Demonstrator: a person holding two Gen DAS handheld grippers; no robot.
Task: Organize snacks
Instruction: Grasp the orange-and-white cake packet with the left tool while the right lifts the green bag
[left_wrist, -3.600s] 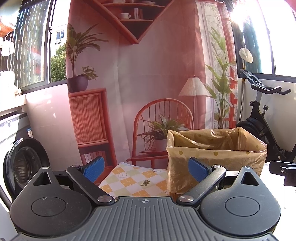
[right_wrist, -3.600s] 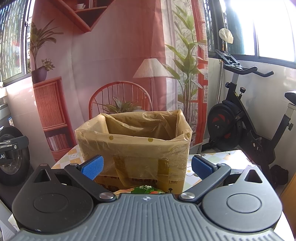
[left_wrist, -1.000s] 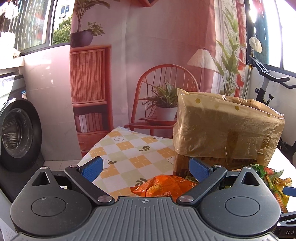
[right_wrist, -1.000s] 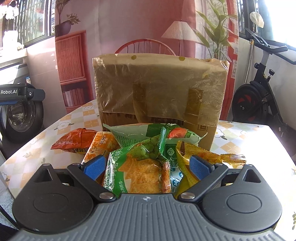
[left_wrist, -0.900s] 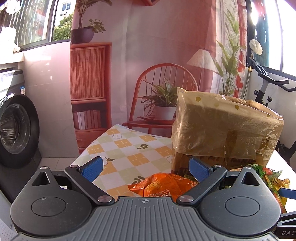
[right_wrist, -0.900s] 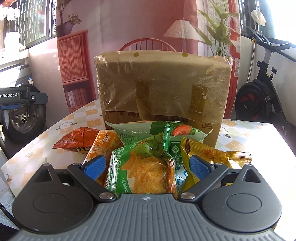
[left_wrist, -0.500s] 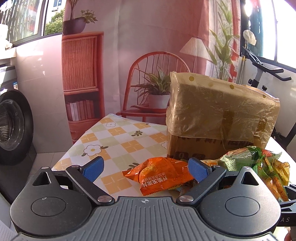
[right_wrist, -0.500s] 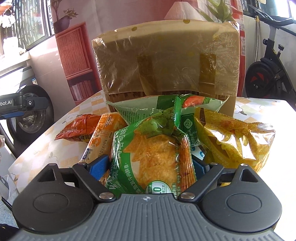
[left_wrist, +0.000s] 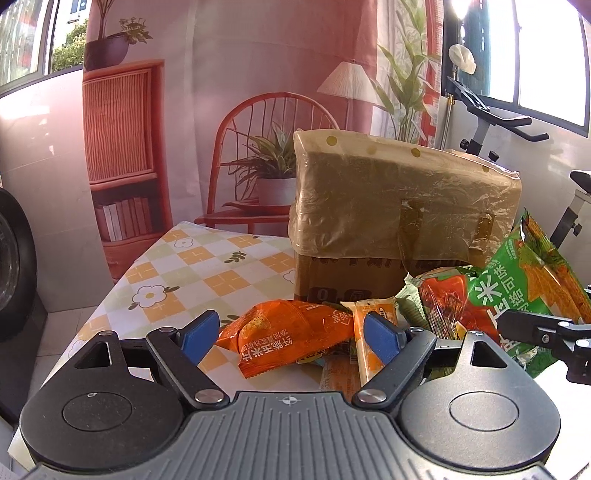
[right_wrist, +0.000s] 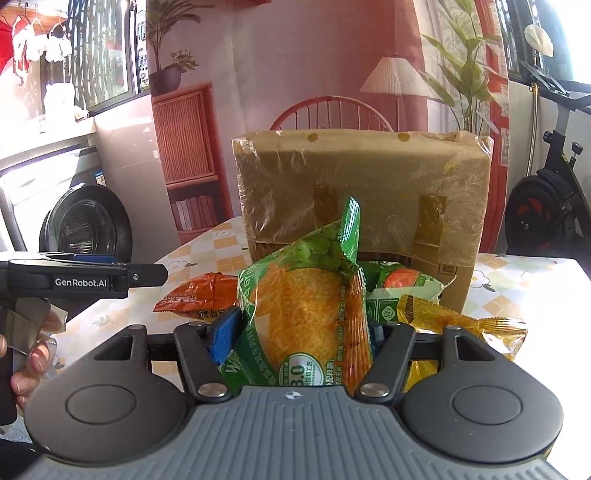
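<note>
A cardboard box lined with a yellow-brown plastic bag (left_wrist: 402, 206) stands on the table; it also shows in the right wrist view (right_wrist: 362, 192). Snack packets lie in front of it. My right gripper (right_wrist: 301, 334) is shut on a green chip bag (right_wrist: 306, 299) and holds it raised; the bag also shows in the left wrist view (left_wrist: 517, 280). My left gripper (left_wrist: 291, 334) is open, its fingers on either side of an orange snack packet (left_wrist: 284, 334) lying on the table. A yellow packet (right_wrist: 458, 317) and a green-and-red packet (right_wrist: 402, 284) lie by the box.
The table has a checked flower-print cloth (left_wrist: 192, 266). A washing machine (right_wrist: 88, 225) stands at the left and an exercise bike (right_wrist: 546, 199) at the right. A printed backdrop with a chair hangs behind the table.
Both grippers came down toward the snack pile. My right gripper closed on the green chip bag and lifted it. My left gripper moved closer around the orange packet.
</note>
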